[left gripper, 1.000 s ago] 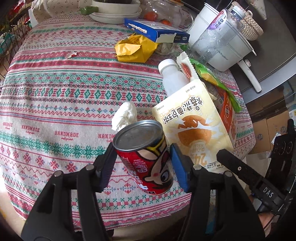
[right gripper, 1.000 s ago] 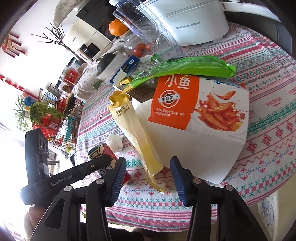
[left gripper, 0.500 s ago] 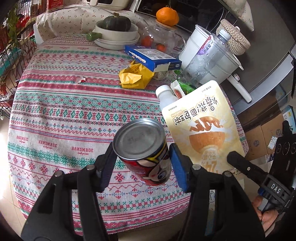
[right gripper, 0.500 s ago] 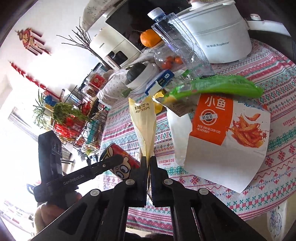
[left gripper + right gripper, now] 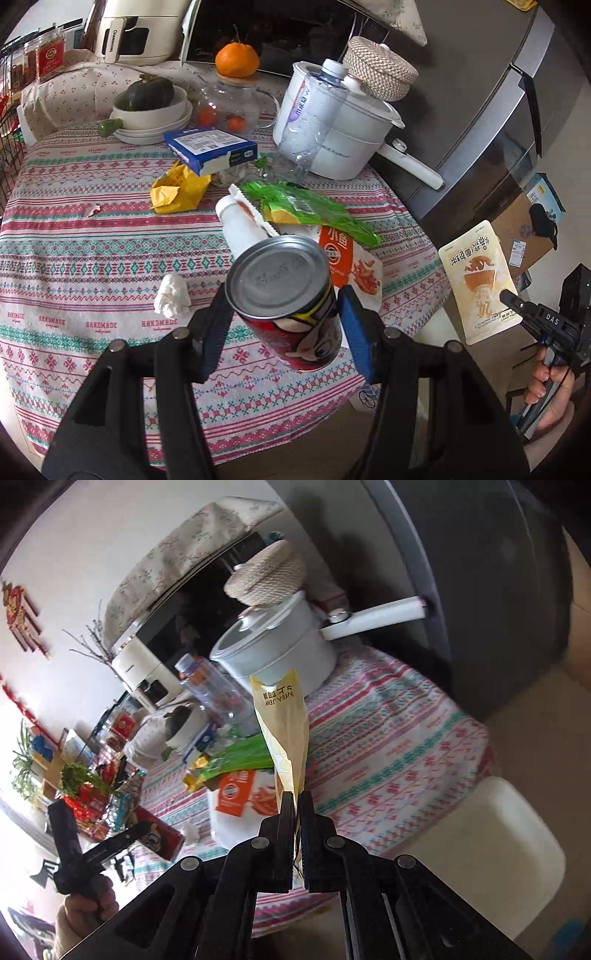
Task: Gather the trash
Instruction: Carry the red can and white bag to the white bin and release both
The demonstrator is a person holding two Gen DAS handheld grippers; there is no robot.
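My left gripper (image 5: 282,317) is shut on a red drink can (image 5: 288,299) with a cartoon face, held above the table's near edge; the can also shows in the right wrist view (image 5: 159,836). My right gripper (image 5: 297,805) is shut on a pale yellow snack pouch (image 5: 284,734), lifted off the table to the right; the pouch also shows in the left wrist view (image 5: 480,282). On the patterned tablecloth (image 5: 74,240) lie an orange-and-white snack bag (image 5: 351,262), a green wrapper (image 5: 306,210), a yellow wrapper (image 5: 177,188), a white bottle (image 5: 240,225) and a crumpled tissue (image 5: 171,295).
At the back stand a white pot (image 5: 354,140), a clear plastic bottle (image 5: 314,118), a blue box (image 5: 210,149), a glass jar (image 5: 229,103) and a bowl with a squash (image 5: 151,103). A dark fridge (image 5: 480,92) and cardboard boxes (image 5: 517,221) are right of the table.
The right gripper closed on the yellow pouch and carried it up and off to the right of the table. The left gripper lifted the can higher and back.
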